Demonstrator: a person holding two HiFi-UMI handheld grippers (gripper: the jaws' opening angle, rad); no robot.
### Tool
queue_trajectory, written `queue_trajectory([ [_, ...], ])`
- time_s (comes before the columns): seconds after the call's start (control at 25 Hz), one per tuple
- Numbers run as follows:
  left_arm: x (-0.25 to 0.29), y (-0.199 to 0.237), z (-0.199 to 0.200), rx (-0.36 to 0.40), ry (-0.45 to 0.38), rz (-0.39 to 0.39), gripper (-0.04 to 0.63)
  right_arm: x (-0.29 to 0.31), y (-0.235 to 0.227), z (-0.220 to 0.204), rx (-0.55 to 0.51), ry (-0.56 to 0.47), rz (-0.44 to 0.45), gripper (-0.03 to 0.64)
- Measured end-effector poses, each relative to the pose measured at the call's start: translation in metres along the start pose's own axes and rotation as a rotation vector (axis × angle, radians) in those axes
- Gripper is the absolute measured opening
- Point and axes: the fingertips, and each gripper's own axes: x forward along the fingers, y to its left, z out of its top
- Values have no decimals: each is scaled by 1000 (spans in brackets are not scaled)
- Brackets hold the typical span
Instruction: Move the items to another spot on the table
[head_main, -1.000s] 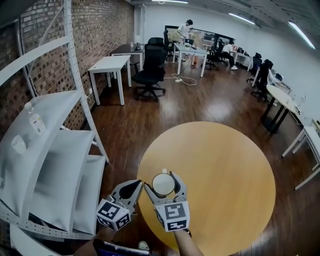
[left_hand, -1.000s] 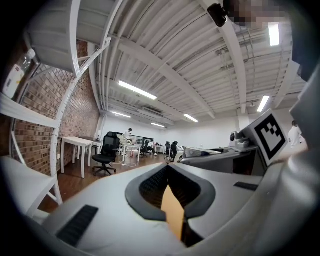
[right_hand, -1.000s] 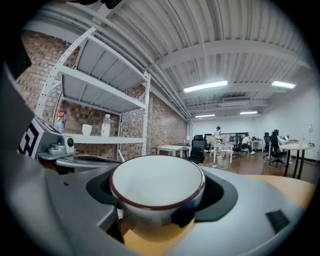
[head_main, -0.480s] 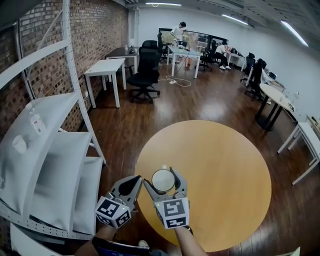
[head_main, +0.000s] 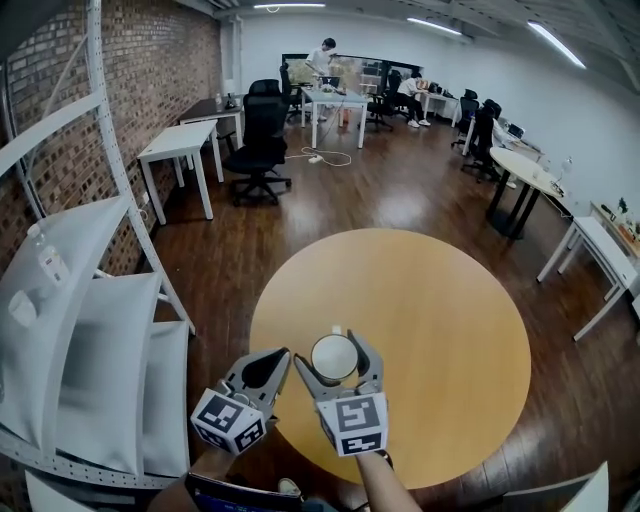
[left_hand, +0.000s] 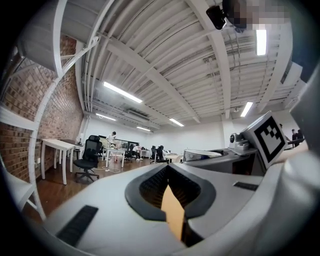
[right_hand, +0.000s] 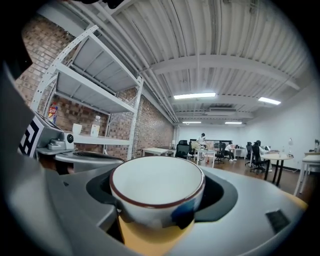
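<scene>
Cup (right_hand: 156, 192), white with a dark red rim, is pinched upright between the jaws of the right gripper (head_main: 335, 362), close to the near left edge of the round wooden table (head_main: 430, 300). Whether its base touches the top, I cannot tell. Just beside it, the left gripper (head_main: 268, 365) hangs at that same edge with its jaws pressed together on nothing. White shelving (head_main: 90, 330) stands off the table's left side.

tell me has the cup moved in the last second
Yes: the cup, in the right hand-held gripper, sits farther in from the round table's left edge.
</scene>
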Motion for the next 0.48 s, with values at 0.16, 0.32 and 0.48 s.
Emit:
queue_trajectory([
  [0.16,19,-28,2,20,5,-51,5,-21,-25,-2,6,0,-39,417],
  [0.32,37,-57,2,33,9,-84,5,-43,-51,-6,10,-2,-71,417],
  [0.48,57,-96,2,41,14,-107,5,-73,-81,-7,16,-10,-87,417],
])
